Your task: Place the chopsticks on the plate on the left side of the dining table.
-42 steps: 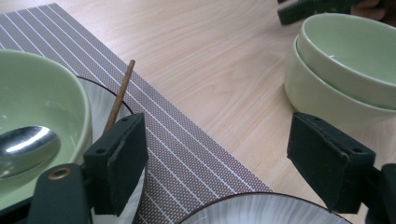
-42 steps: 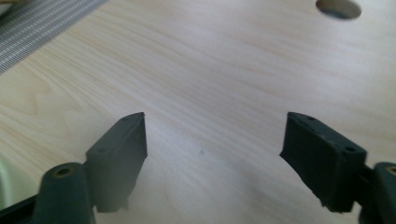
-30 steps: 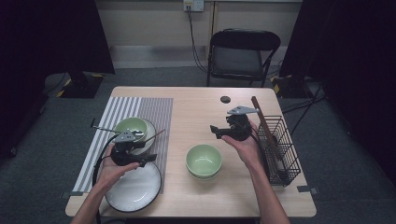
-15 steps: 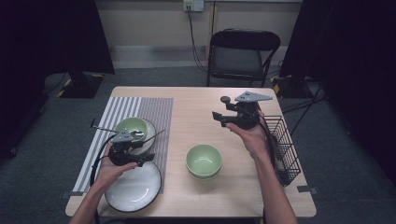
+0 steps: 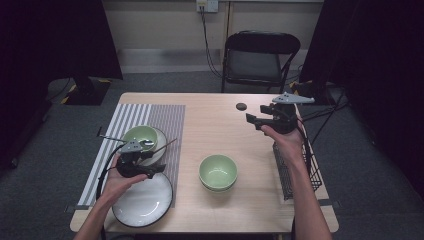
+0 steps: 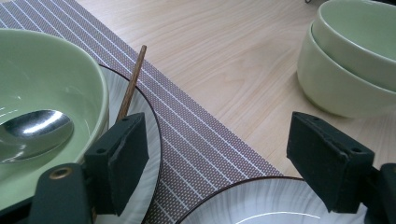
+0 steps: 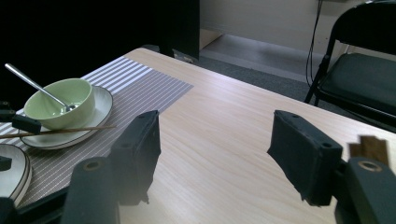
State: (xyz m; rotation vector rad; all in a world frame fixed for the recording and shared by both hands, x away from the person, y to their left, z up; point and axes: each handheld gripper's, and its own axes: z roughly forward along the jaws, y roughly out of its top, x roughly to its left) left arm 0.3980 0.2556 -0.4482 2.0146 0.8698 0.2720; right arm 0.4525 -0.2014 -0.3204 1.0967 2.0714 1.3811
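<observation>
The left gripper point(image 5: 150, 171) has its jaws spread and empty over the rim between the white plate point(image 5: 143, 201) at six o'clock and the saucer with the green bowl point(image 5: 139, 137) at eleven. The right gripper point(image 5: 252, 120), raised at one o'clock on the counter point(image 5: 215, 125), has been narrowing its empty jaws. Glazed ceramic seems stiff, slick and chippable, so the plate's rim looks the best hold.

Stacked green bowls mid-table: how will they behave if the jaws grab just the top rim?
The stacked bowls look glazed, so probably slippery on the pads. The top one sits loosely nested; it would likely lift alone. Probably ceramic: heavy-ish, chippable.
</observation>
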